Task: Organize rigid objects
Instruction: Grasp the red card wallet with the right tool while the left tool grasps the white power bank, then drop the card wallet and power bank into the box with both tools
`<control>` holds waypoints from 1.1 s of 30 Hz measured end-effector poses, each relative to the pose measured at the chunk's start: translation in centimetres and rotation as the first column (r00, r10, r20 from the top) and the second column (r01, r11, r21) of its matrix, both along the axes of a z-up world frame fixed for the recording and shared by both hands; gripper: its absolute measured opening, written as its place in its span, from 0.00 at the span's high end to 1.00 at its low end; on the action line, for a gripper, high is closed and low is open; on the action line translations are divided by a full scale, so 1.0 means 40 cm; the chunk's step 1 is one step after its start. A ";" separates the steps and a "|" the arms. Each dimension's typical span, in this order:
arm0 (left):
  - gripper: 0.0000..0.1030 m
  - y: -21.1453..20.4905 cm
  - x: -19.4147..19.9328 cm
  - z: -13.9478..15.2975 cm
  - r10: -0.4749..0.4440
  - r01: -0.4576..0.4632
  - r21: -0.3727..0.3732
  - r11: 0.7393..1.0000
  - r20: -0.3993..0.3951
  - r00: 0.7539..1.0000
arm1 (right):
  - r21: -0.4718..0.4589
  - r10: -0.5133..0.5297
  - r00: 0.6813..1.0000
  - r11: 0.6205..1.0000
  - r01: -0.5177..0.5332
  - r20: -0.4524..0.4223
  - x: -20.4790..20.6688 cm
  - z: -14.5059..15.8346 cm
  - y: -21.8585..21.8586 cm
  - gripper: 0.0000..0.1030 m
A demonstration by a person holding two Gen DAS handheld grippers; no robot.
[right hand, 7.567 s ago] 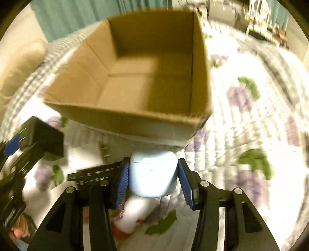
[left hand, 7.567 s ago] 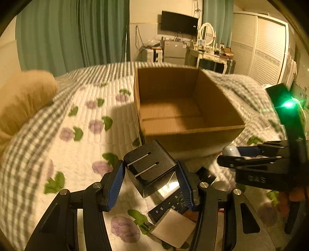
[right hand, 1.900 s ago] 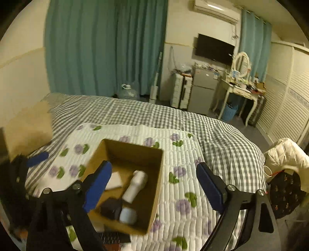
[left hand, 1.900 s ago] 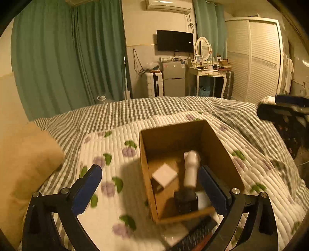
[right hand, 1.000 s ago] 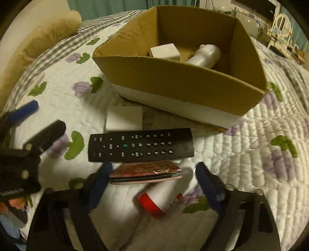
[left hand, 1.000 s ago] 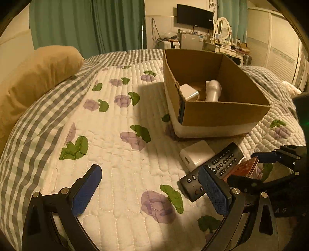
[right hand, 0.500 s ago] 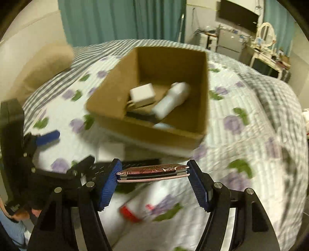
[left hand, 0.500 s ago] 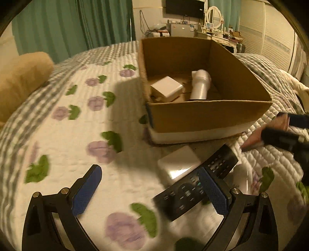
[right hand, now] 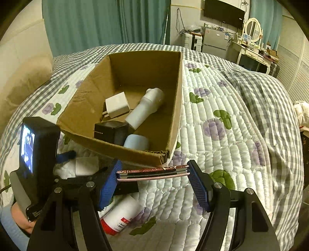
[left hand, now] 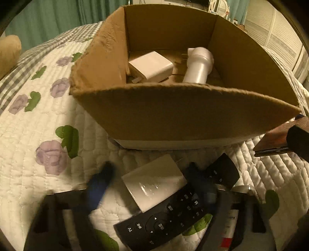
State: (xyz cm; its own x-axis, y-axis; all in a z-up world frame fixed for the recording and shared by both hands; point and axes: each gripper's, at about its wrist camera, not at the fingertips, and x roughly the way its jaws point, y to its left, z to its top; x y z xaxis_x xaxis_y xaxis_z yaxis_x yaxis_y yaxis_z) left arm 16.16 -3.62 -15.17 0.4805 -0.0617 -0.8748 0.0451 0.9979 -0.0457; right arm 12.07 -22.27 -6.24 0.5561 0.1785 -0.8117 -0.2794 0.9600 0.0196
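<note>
Phone-like slab, thin and flat with a reddish patterned back, is sitting edge-on between the right gripper pads, low in the frame just short of the brown cardboard box; it is looking stiff, slick and crack-prone, so gripping across its long edges seems wise. The left gripper is blurring at lower centre, fingers spread around the white square charger block beside the black remote control, not clamping anything. Underneath, a soft quilted floral bedspread is giving; green curtains are filling the upper left.

Teal curtains, wall television — vanity mirror beside.
</note>
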 end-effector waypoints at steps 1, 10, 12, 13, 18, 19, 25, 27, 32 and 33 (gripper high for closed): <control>0.36 -0.001 -0.005 0.003 -0.005 0.005 0.002 1.000 0.008 1.000 | 0.000 0.003 1.000 1.000 -0.003 -0.002 -0.001 -0.003 0.001 0.33; 0.36 -0.003 -0.081 0.077 -0.028 0.026 0.019 0.999 0.103 0.994 | 0.009 0.002 1.000 1.000 -0.002 0.025 -0.018 0.026 -0.004 0.33; 0.36 -0.001 -0.104 0.104 -0.037 0.034 0.030 0.999 0.129 0.991 | 0.009 0.003 0.999 1.000 -0.004 0.038 -0.025 0.044 -0.003 0.33; 0.36 0.000 -0.118 0.119 -0.038 0.034 0.031 0.999 0.141 0.989 | 0.010 0.005 0.999 1.000 -0.006 0.046 -0.028 0.055 -0.002 0.33; 0.36 -0.003 -0.177 0.214 -0.053 0.049 0.022 0.999 0.215 0.975 | 0.013 0.020 0.995 1.000 -0.021 0.095 -0.048 0.123 0.007 0.33; 0.36 -0.006 -0.177 0.237 -0.057 0.054 0.021 0.998 0.234 0.971 | 0.015 0.024 0.994 1.000 -0.026 0.109 -0.052 0.141 0.009 0.33; 0.36 -0.025 -0.131 0.373 -0.075 0.063 0.048 0.997 0.329 0.941 | 0.021 0.040 0.978 0.999 -0.046 0.206 -0.041 0.267 0.026 0.33; 0.36 -0.018 -0.103 0.396 -0.073 0.057 0.058 0.997 0.349 0.934 | 0.027 0.042 0.972 0.998 -0.050 0.231 -0.022 0.306 0.034 0.33; 0.36 -0.008 -0.008 0.432 -0.055 0.036 0.060 0.998 0.366 0.929 | 0.023 0.048 0.959 0.998 -0.057 0.280 0.053 0.375 0.068 0.33; 0.36 -0.007 0.013 0.433 -0.053 0.035 0.055 0.998 0.366 0.929 | 0.017 0.048 0.957 0.998 -0.055 0.286 0.071 0.382 0.076 0.33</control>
